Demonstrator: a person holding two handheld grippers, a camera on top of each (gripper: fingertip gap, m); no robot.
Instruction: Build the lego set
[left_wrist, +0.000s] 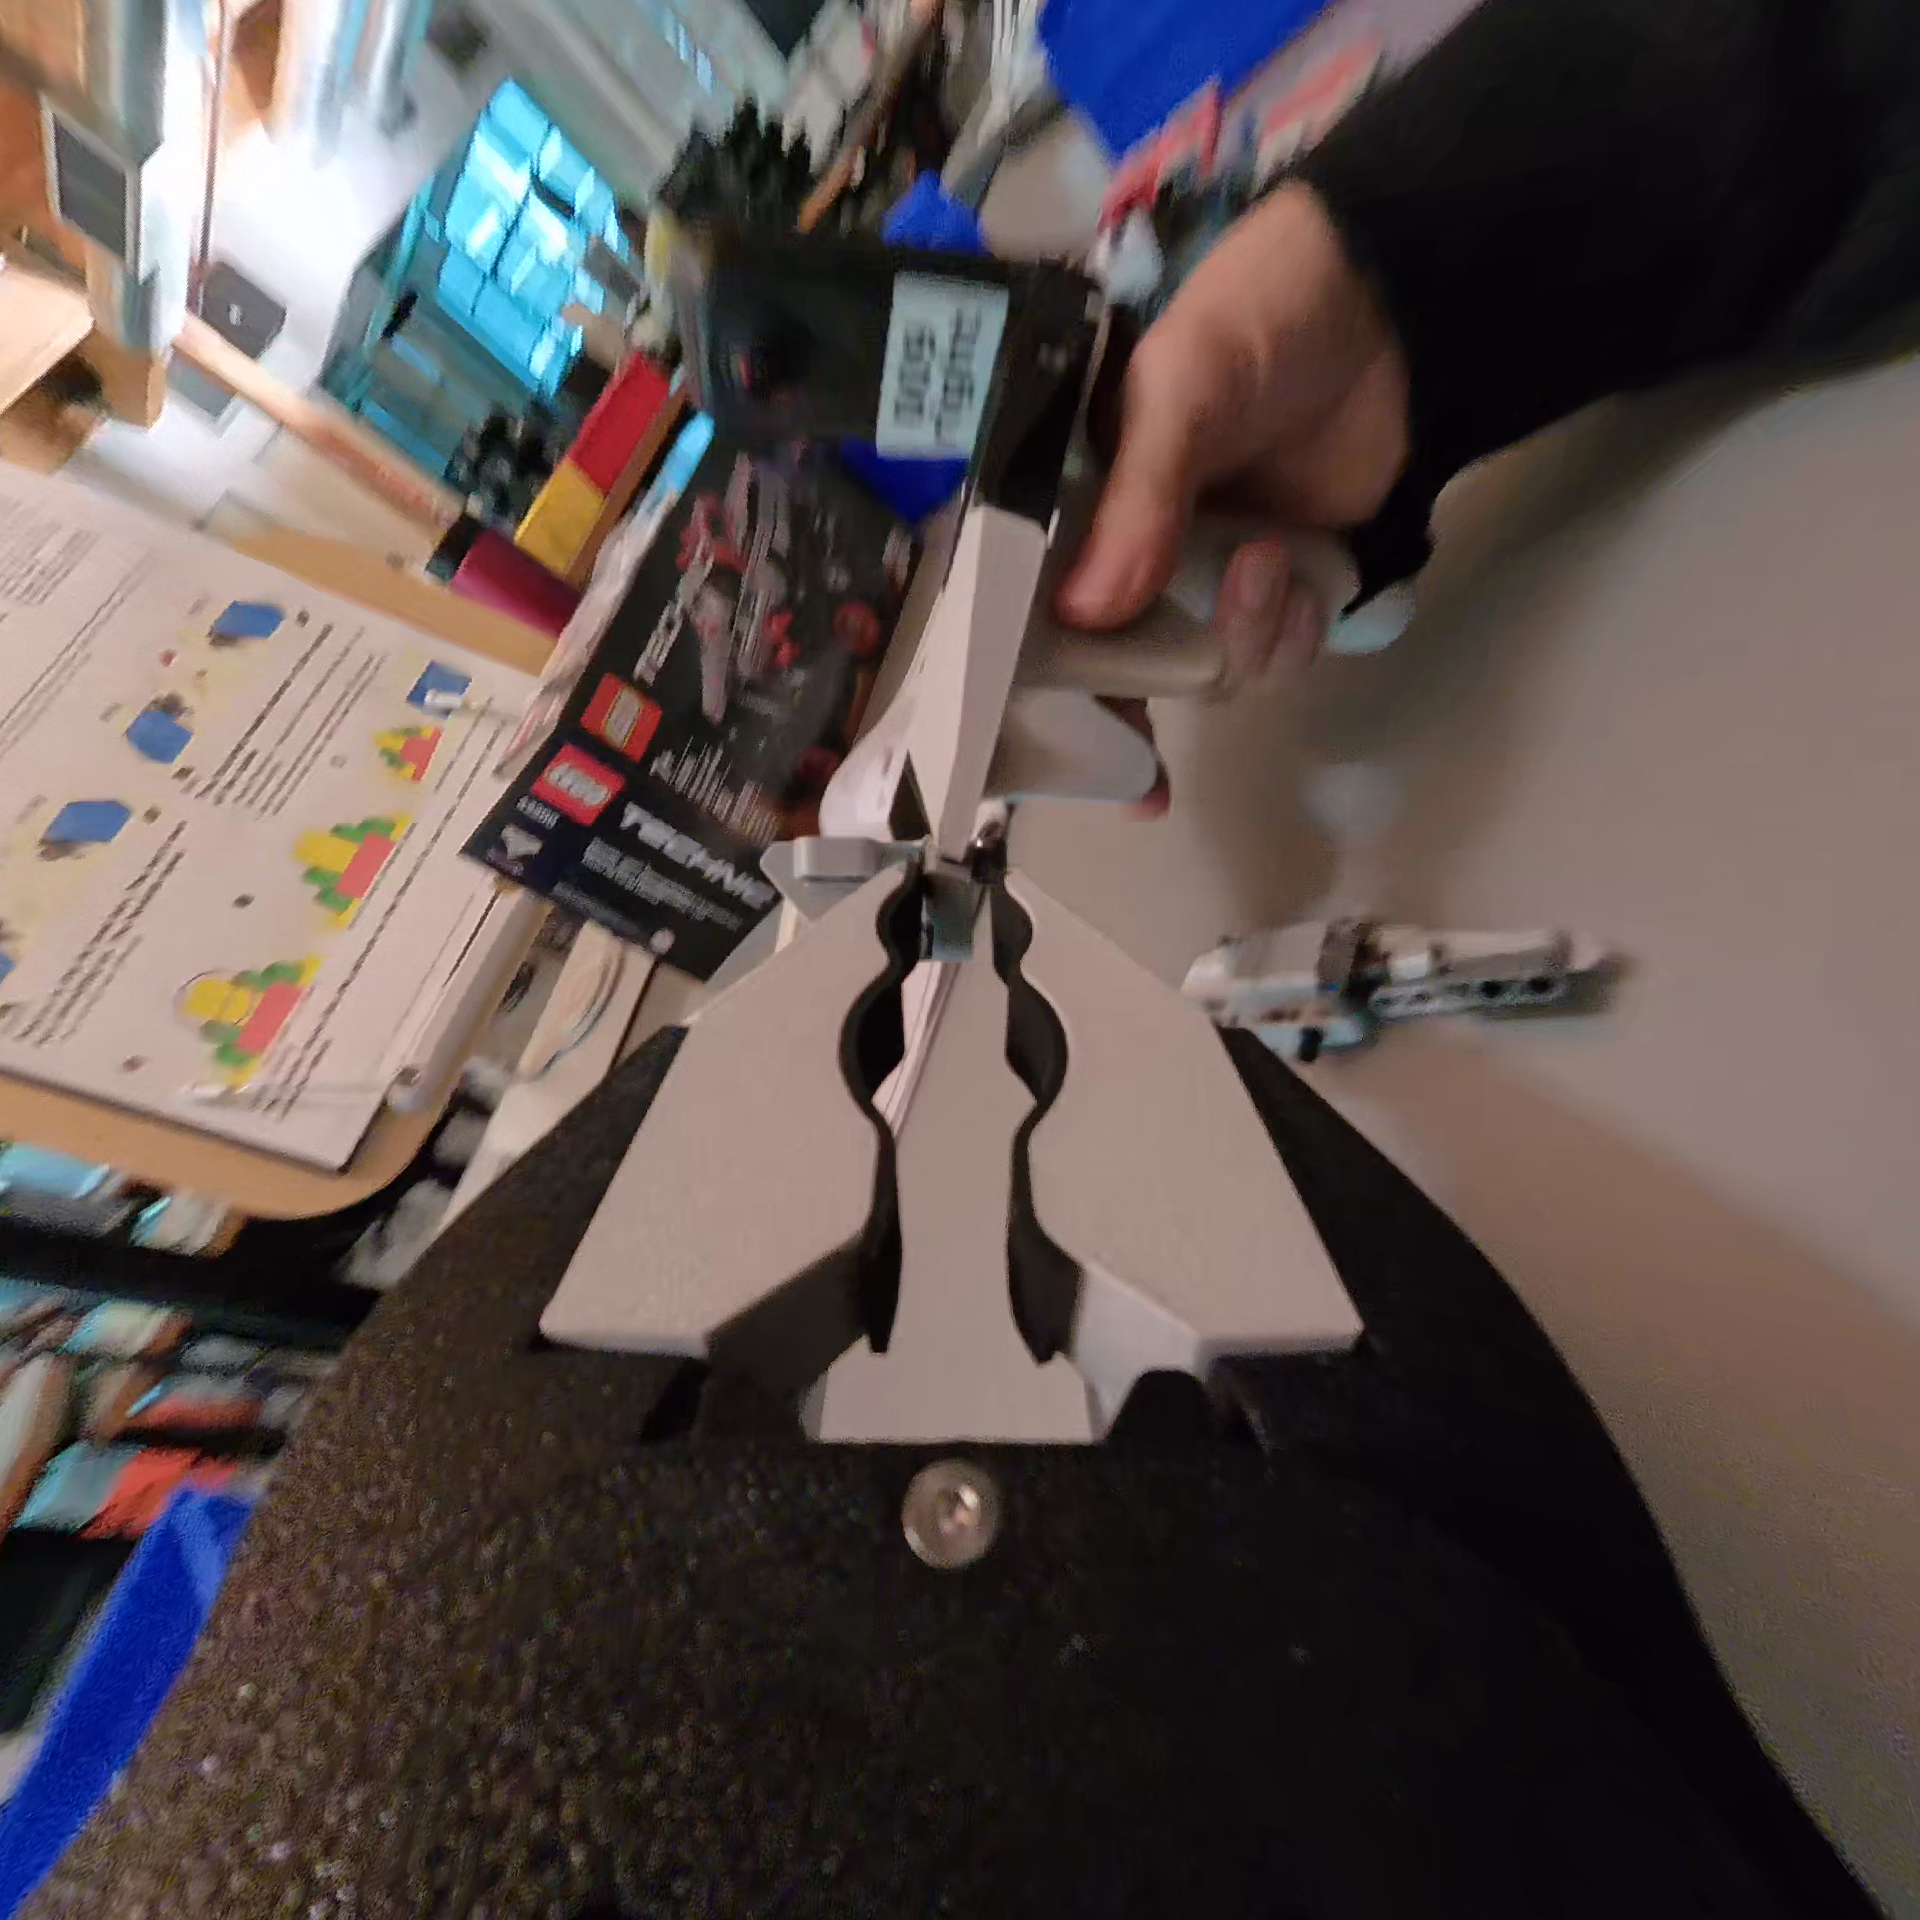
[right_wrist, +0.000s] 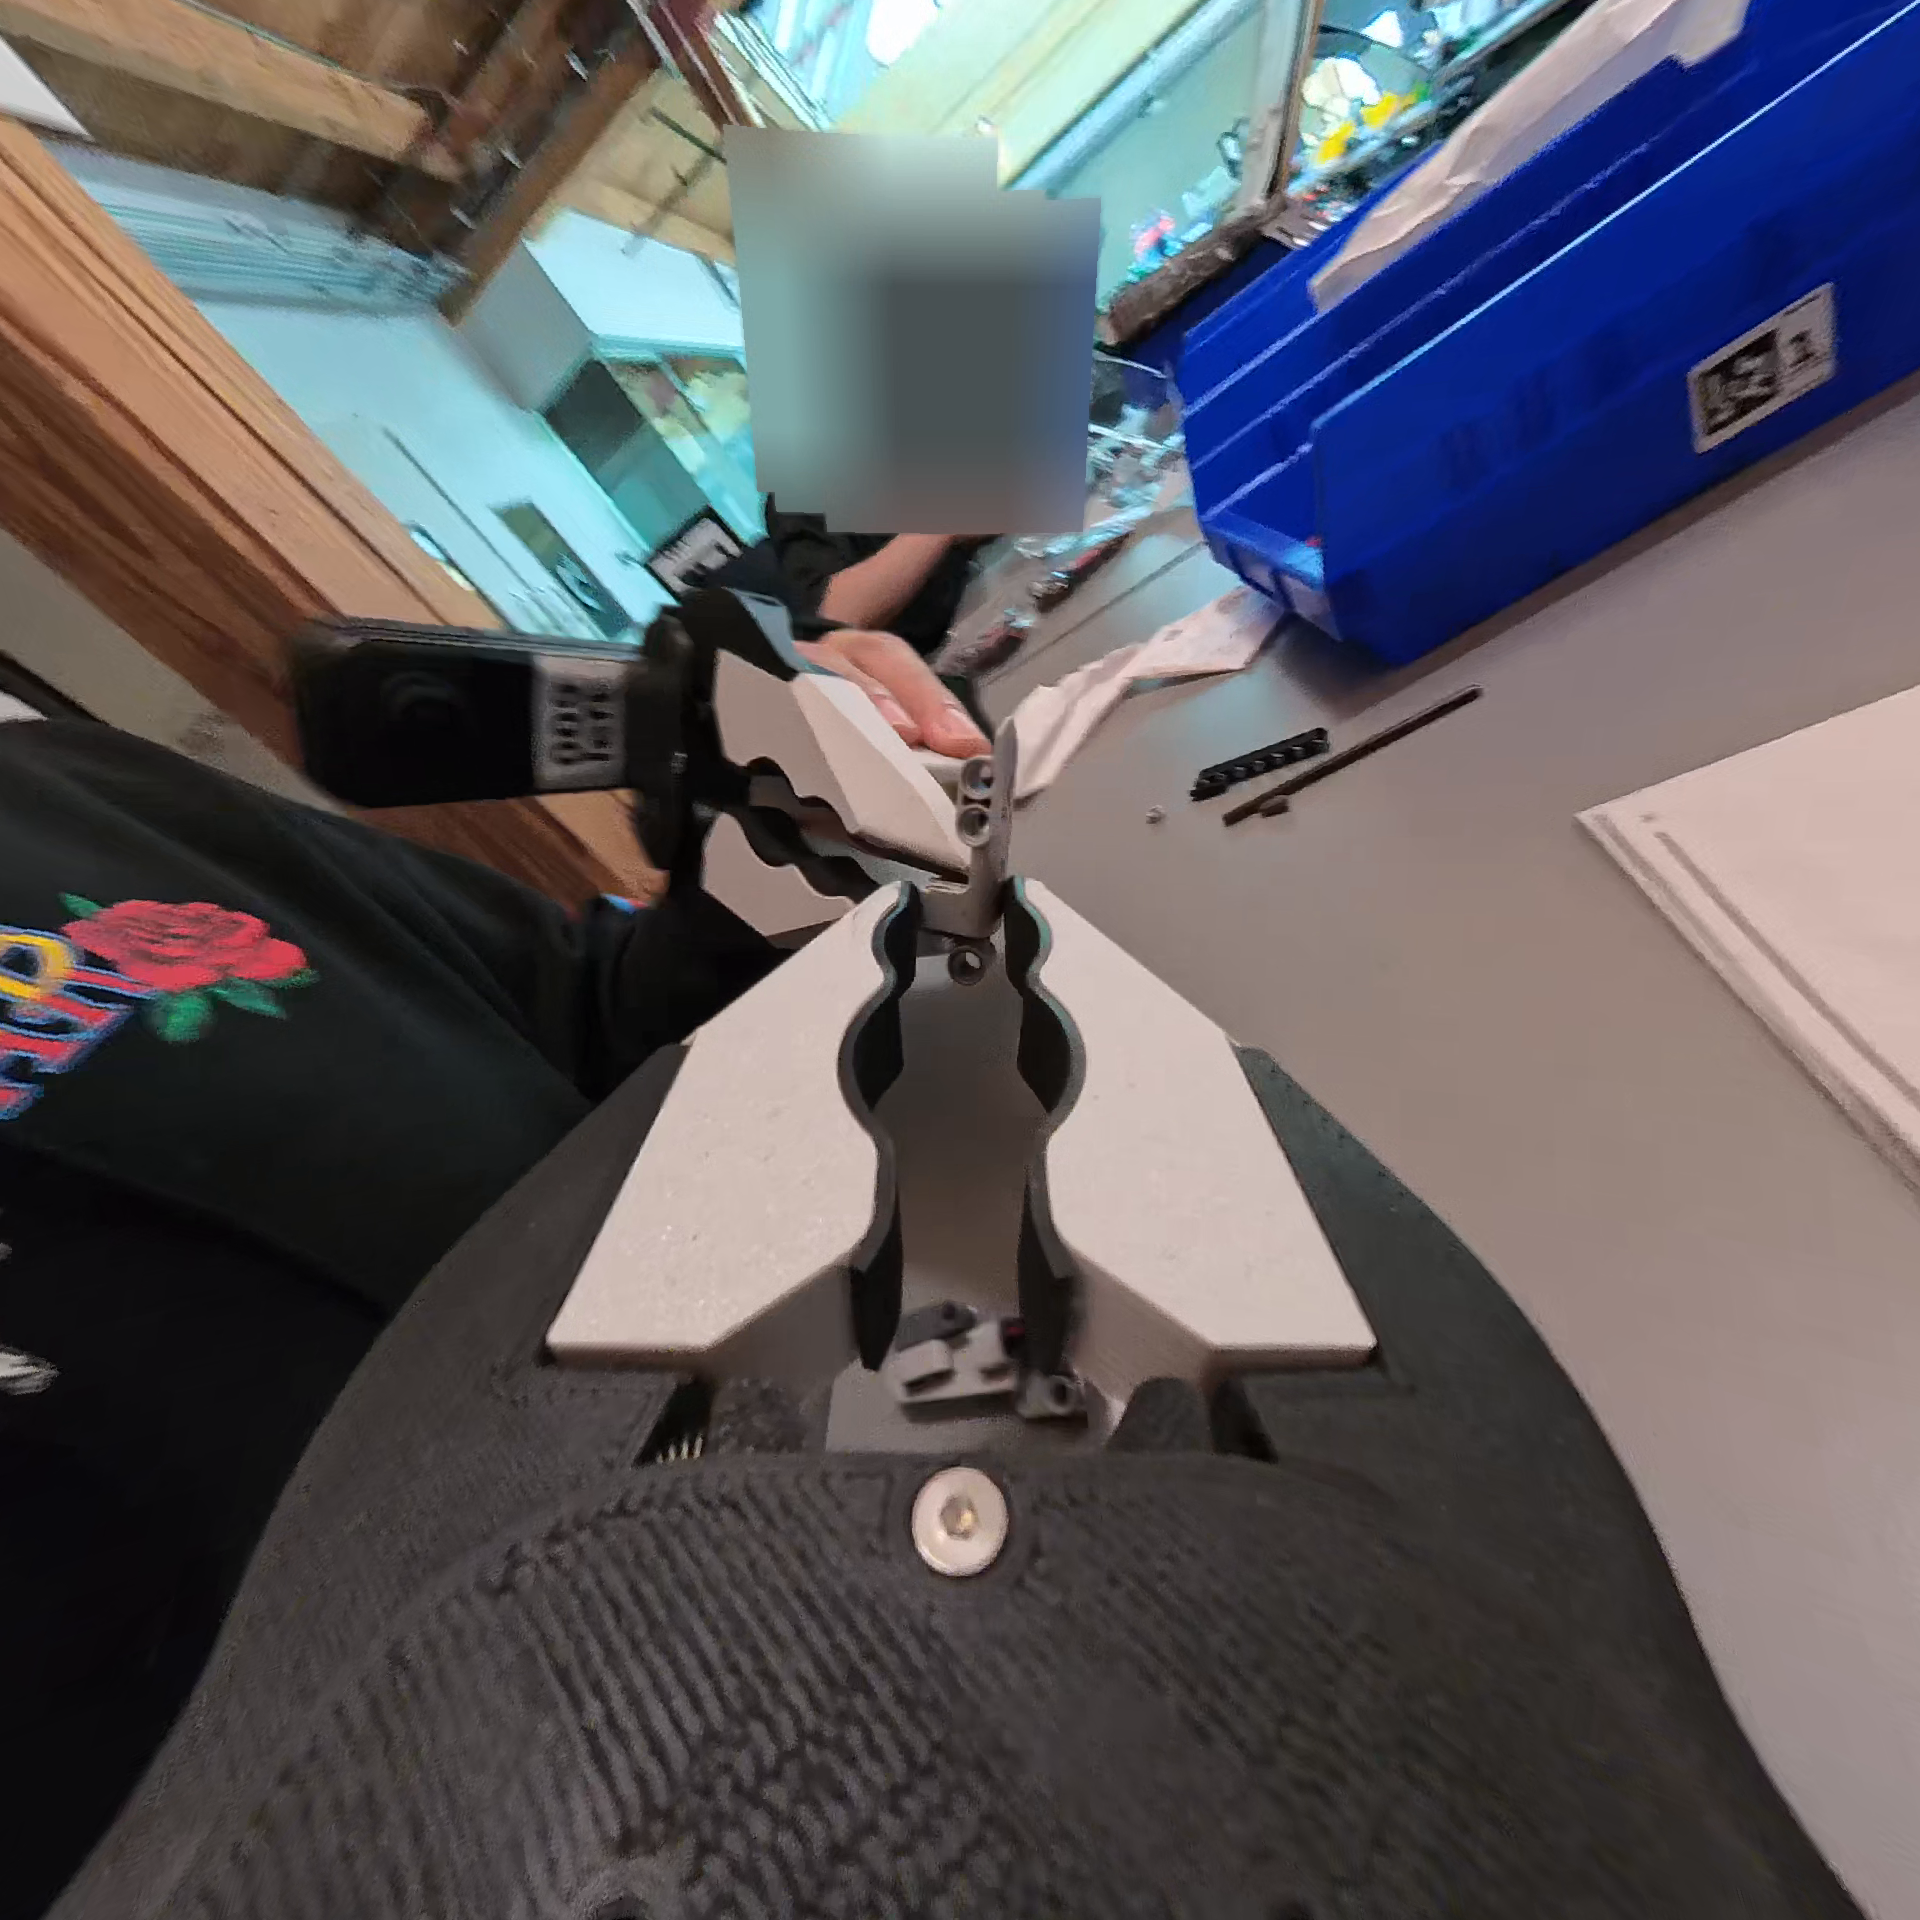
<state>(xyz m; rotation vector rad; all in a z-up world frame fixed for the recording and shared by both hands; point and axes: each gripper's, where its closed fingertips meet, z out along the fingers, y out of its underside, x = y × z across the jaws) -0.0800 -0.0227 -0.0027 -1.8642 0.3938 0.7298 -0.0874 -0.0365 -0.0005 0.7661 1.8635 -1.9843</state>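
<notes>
In the left wrist view my left gripper (left_wrist: 951, 899) is shut on a small grey lego piece (left_wrist: 951, 925) held in the air. My right gripper (left_wrist: 914, 821), held by a hand (left_wrist: 1247, 436), comes in from above and its tips meet the same piece; a grey arm of the piece (left_wrist: 831, 860) sticks out to the left. In the right wrist view my right gripper (right_wrist: 961, 904) is shut on the grey holed piece (right_wrist: 977, 826), with a black pin (right_wrist: 966, 961) at its lower end. The left gripper (right_wrist: 951, 857) grips the piece from the left.
A partly built white and grey lego assembly (left_wrist: 1392, 977) lies on the table. Instruction sheets (left_wrist: 208, 831) and a black lego box (left_wrist: 707, 707) lie to the left. A black beam (right_wrist: 1257, 769), a black axle (right_wrist: 1351, 753), blue bins (right_wrist: 1558, 364), white paper (right_wrist: 1787, 935) and small loose pieces (right_wrist: 966, 1361) are nearby.
</notes>
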